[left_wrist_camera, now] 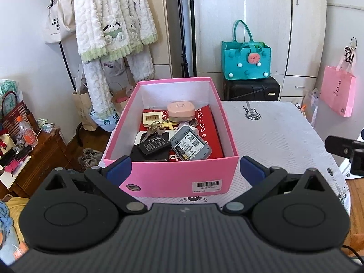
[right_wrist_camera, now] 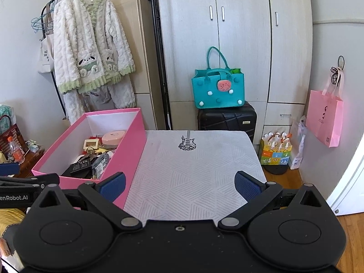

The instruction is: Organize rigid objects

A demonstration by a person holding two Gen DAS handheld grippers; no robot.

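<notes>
In the pink box [left_wrist_camera: 168,177], clutter, perhaps keys; both tongs [left_wrist_camera: 185,170] [right_wrist_camera: 179,185] spread.

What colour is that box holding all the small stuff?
Pink outside, white inside: the box shows best in the left wrist view.

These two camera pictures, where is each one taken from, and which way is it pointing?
Left wrist view: sits on the left gripper, looking forward and down at the pink box of small items; its own open fingers show, plus a bit of the other gripper at the right edge.
Right wrist view: sits on the right gripper, facing the bare tablecloth; its open fingers show, with the left gripper at the left edge.
Shared: the box, tablecloth, teal bag and wardrobe.
</notes>
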